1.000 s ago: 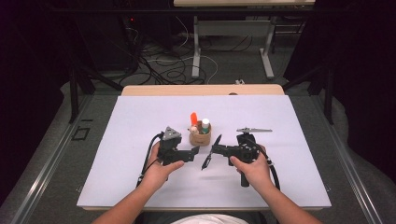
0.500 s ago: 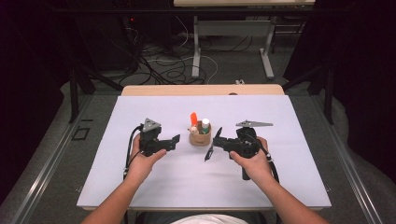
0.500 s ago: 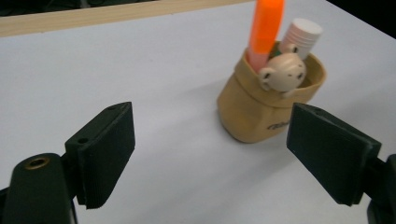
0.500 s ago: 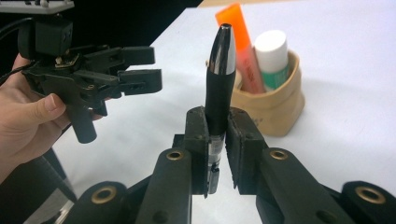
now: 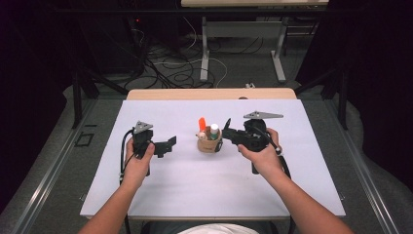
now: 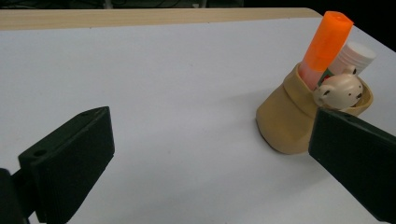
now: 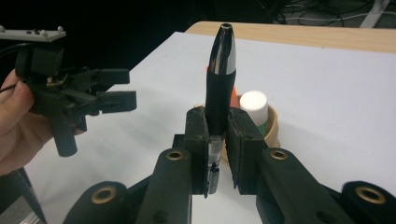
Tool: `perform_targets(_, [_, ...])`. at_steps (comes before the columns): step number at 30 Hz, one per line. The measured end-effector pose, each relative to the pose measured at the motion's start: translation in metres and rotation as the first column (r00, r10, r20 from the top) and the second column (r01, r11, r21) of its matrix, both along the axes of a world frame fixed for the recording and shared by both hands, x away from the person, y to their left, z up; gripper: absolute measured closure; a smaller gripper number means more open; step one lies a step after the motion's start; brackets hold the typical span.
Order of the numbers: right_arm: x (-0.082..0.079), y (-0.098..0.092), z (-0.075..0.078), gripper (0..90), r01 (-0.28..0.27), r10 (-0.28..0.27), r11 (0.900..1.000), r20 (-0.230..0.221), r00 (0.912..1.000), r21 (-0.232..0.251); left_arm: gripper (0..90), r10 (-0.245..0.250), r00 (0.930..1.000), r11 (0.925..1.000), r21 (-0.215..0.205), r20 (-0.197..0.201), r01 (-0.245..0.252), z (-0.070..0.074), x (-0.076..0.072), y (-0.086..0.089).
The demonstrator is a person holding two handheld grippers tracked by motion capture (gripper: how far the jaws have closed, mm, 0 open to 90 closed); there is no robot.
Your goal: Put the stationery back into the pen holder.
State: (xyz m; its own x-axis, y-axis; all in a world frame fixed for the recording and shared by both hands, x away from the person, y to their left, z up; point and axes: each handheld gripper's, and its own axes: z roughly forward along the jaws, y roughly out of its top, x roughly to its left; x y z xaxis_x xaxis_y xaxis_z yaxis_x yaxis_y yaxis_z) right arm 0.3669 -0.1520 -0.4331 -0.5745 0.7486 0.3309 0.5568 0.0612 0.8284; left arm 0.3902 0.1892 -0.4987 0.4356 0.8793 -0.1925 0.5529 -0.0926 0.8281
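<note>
Right gripper [image 5: 228, 129] carrying a black pen [image 7: 220, 81] toward the tan holder [image 5: 209, 145]; left gripper [image 5: 169, 145] backing off.

Right jaws are pinching the pen, now hovering just right of the holder, higher and closer than a second ago when it was sitting low near the desk [image 5: 195, 190]. Left gripper has been pulling away leftward from the holder, jaws just opening and now spread with nothing between them. Orange marker [image 6: 324, 44], white tube [image 6: 355, 57] and bear-topped item [image 6: 340, 92] are standing in the holder. Likely meaning: pen goes in next, tip needing to line up over the opening.
</note>
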Motion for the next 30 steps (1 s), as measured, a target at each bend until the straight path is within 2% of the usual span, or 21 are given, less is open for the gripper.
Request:
perform_targets(6, [0.012, 0.006, 0.007, 79.4, 0.023, -0.023, 1.000, 0.029, 0.9993, -0.019, 0.3, 0.020, 0.9997, 0.9997, 0.013, -0.016, -0.020, -0.002, 0.001, 0.003])
perform_targets(9, [0.017, 0.009, 0.007, 79.4, 0.030, -0.028, 0.999, 0.051, 0.9983, -0.037, 0.3, 0.028, 0.9996, 0.9995, 0.010, -0.007, -0.028, -0.002, 0.001, 0.002])
perform_targets(17, [0.030, 0.019, 0.007, 79.4, 0.053, -0.050, 0.997, 0.059, 0.9970, -0.052, 0.3, 0.028, 0.9995, 0.9996, 0.009, -0.014, -0.028, -0.002, 0.001, 0.002])
perform_targets(23, [0.036, 0.029, 0.001, 79.4, 0.054, -0.048, 0.995, 0.078, 0.9958, -0.085, 0.3, 0.025, 0.9995, 0.9995, 0.020, -0.018, -0.025, -0.003, 0.001, 0.001])
perform_targets(30, [0.039, 0.039, -0.008, 79.4, 0.049, -0.040, 0.991, 0.075, 0.9964, -0.127, 0.3, 0.022, 0.9994, 0.9995, 0.021, -0.027, -0.022, -0.005, 0.002, 0.001])
